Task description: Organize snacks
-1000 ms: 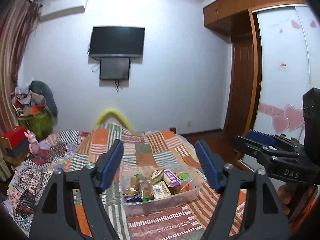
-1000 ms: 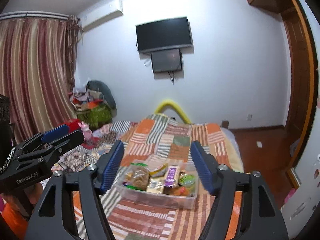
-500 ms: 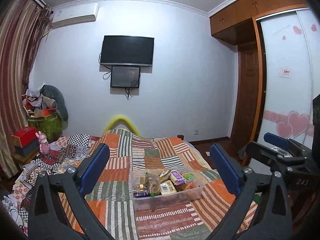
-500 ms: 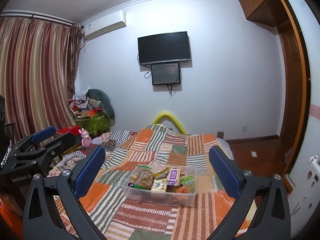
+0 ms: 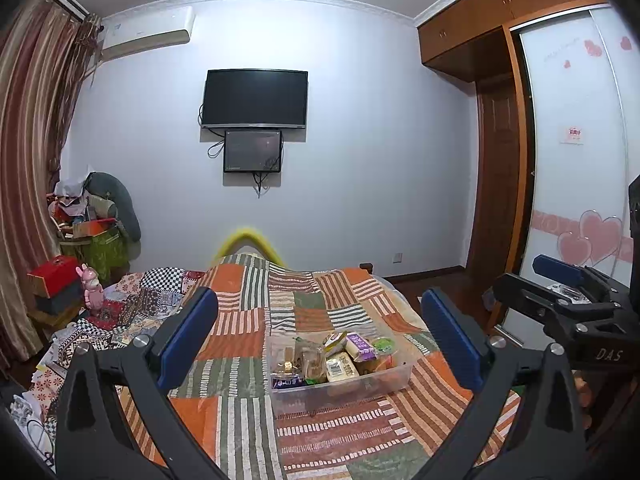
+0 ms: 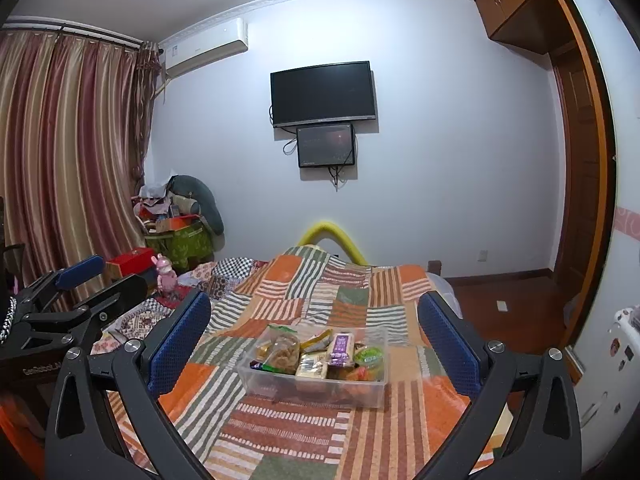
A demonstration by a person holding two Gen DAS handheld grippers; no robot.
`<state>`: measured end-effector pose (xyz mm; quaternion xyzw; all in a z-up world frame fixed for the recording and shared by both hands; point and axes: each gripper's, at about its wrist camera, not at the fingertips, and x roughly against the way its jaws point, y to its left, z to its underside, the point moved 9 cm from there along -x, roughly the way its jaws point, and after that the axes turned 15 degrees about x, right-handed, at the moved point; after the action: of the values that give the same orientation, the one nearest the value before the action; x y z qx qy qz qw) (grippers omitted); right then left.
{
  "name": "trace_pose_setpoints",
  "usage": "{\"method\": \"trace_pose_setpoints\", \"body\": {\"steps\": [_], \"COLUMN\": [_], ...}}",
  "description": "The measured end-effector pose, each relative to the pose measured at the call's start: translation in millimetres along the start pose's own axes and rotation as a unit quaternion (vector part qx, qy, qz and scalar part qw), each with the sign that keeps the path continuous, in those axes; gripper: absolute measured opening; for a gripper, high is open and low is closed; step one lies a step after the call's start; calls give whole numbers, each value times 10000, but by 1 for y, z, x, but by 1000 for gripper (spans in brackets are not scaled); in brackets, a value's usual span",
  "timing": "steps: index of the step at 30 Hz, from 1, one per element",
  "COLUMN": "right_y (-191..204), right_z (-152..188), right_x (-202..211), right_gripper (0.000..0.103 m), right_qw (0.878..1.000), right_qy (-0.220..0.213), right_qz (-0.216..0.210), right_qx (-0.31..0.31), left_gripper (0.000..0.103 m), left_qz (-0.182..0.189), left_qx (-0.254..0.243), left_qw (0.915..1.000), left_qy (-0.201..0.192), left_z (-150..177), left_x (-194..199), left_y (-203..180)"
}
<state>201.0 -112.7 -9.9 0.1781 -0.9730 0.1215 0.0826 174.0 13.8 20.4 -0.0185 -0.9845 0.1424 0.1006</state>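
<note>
- Since a second ago both pairs of blue-padded jaws have swung apart, and the room sits lower and further off in each view.
- Left wrist view: the left gripper (image 5: 319, 338) stands at its widest, jaws just opened, nothing between the pads. The clear plastic bin (image 5: 362, 390) rests on the orange, green and white striped patchwork bedspread (image 5: 248, 408), ahead of the fingertips and apart from them.
- In the bin lie wrapped snacks (image 5: 340, 362): a tan packet, a purple one and a green-lidded cup, packed close together.
- The right gripper (image 5: 558, 280) shows to the right of the bin, off the bed's edge.
- Right wrist view: the right gripper (image 6: 314, 332) is likewise spread fully, jaws just opened, holding nothing. The clear plastic bin (image 6: 256, 378) sits between the two pads in the picture but beyond them.
- The left gripper (image 6: 86, 280) hangs left of the bin.
- A black wall television (image 6: 324, 94) hangs above the bin on the far wall.
</note>
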Motion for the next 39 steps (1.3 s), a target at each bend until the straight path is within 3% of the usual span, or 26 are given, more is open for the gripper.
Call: {"method": "trace_pose_setpoints", "body": {"steps": [39], "right_y": [3], "right_z": [-2], "right_x": [4], "right_gripper": [103], "right_qw": [9999], "right_qy": [-13], "right_qz": [48], "right_qx": [134], "left_gripper": [103], "left_qz": [29], "left_qx": [6], "left_qw": [10000], "left_qy": [46], "left_z": [4], "left_x": [-2], "left_y": [-1]}}
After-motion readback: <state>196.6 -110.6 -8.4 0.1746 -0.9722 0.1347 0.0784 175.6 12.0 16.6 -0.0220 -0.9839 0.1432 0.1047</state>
